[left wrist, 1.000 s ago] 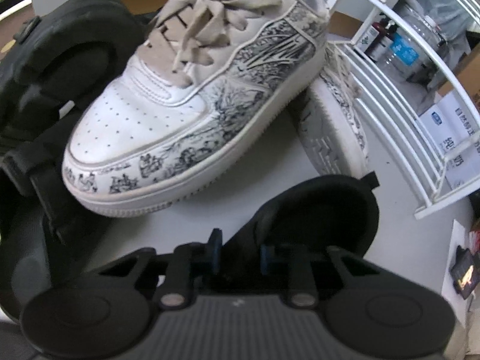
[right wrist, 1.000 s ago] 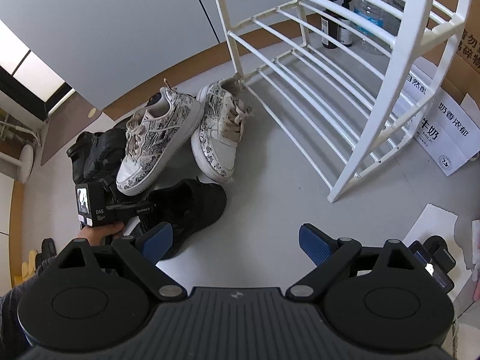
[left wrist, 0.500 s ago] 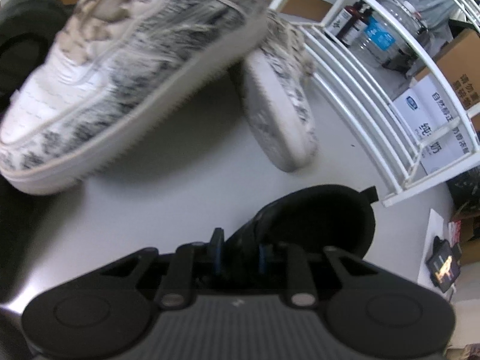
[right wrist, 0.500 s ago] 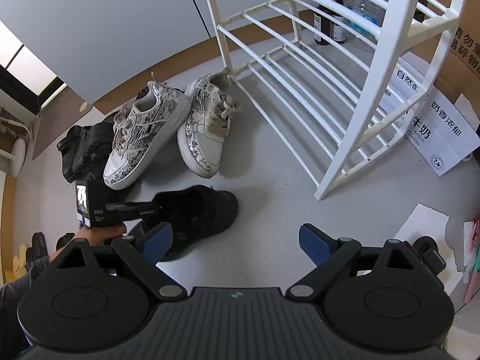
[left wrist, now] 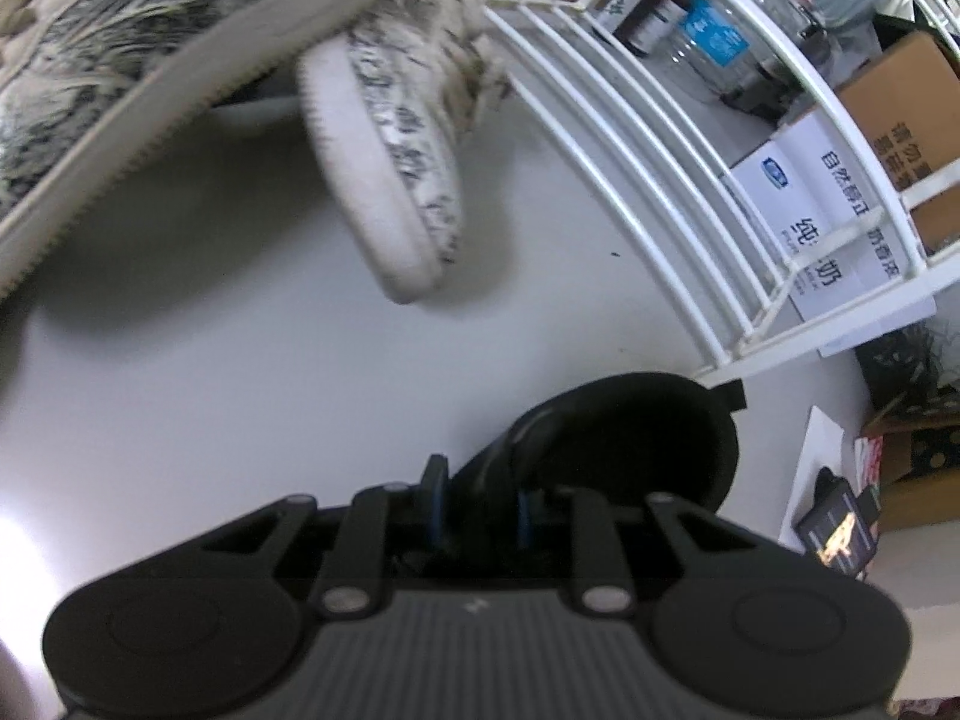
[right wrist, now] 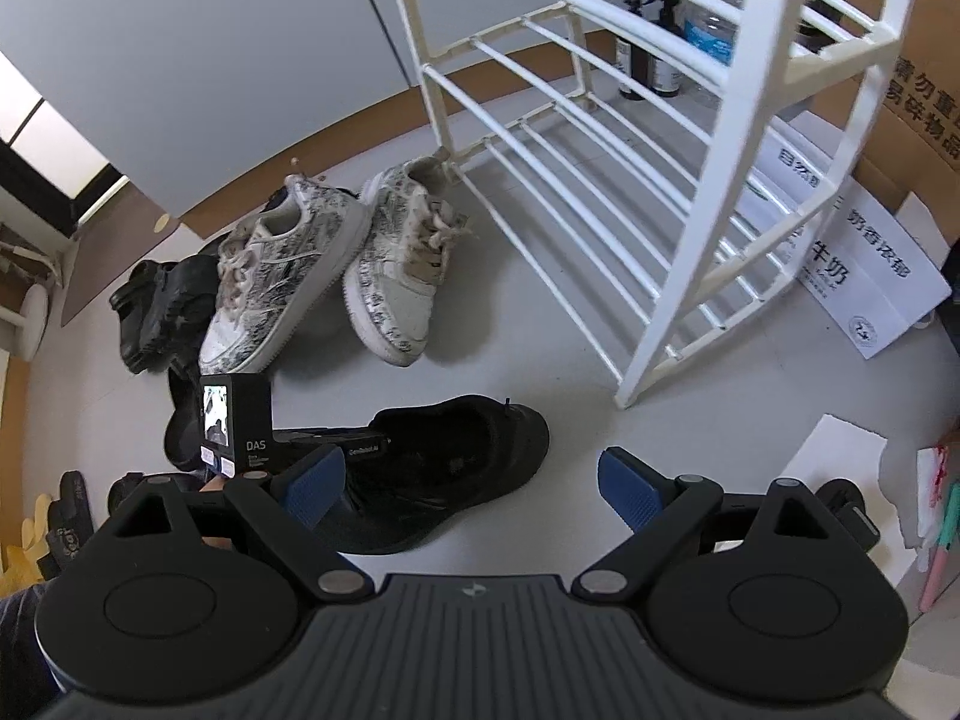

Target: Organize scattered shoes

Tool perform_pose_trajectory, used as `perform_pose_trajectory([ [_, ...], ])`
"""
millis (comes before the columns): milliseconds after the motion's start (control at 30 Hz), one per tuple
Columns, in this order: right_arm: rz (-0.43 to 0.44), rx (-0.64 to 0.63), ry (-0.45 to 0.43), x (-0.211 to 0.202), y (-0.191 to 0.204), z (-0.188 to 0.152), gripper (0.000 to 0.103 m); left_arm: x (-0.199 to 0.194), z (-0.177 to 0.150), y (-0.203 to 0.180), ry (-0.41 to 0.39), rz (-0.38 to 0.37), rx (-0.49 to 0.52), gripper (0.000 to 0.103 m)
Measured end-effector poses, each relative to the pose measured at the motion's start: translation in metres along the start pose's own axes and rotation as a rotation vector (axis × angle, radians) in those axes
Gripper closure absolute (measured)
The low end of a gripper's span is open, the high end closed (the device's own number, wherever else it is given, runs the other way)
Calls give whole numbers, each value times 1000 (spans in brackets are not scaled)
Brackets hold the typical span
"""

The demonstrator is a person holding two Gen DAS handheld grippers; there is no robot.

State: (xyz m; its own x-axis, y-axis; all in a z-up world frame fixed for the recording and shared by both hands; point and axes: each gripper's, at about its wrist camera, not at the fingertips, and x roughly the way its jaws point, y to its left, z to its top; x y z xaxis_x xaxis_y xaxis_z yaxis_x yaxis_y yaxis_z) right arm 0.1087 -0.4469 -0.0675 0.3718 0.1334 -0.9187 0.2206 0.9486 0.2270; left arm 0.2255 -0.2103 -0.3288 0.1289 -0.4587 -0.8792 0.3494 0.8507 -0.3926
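Note:
My left gripper [left wrist: 477, 507] is shut on the collar of a black sneaker [left wrist: 624, 438], whose heel points toward the white shoe rack [left wrist: 678, 138]. From the right wrist view the same black sneaker [right wrist: 444, 468] sits just over the grey floor, with the left gripper's body [right wrist: 240, 426] behind it. Two white sneakers with a dark print, one [right wrist: 282, 288] and the other [right wrist: 402, 264], lie farther back by the rack's corner. My right gripper [right wrist: 474, 483] hangs open above the floor with nothing between its blue pads.
Other black shoes [right wrist: 162, 312] lie left of the printed pair. The white wire rack [right wrist: 600, 138] fills the right side. Bottles [right wrist: 654, 54], a cardboard box [right wrist: 924, 72] and a white carton [right wrist: 858, 282] stand behind it. White paper [right wrist: 840, 462] lies on the floor at right.
The left gripper has carried the black sneaker right, away from the printed pair and toward the rack's front corner. The right gripper has shifted slightly and stays open.

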Motion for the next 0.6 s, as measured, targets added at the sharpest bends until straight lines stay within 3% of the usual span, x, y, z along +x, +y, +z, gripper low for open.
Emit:
perform_pose_trajectory([
  [167, -61, 18, 52, 11, -13, -1, 8, 8, 0, -13, 6, -17, -7, 80],
  [600, -70, 2, 96, 24, -11, -7, 8, 21, -14, -55, 39, -3, -9, 77],
])
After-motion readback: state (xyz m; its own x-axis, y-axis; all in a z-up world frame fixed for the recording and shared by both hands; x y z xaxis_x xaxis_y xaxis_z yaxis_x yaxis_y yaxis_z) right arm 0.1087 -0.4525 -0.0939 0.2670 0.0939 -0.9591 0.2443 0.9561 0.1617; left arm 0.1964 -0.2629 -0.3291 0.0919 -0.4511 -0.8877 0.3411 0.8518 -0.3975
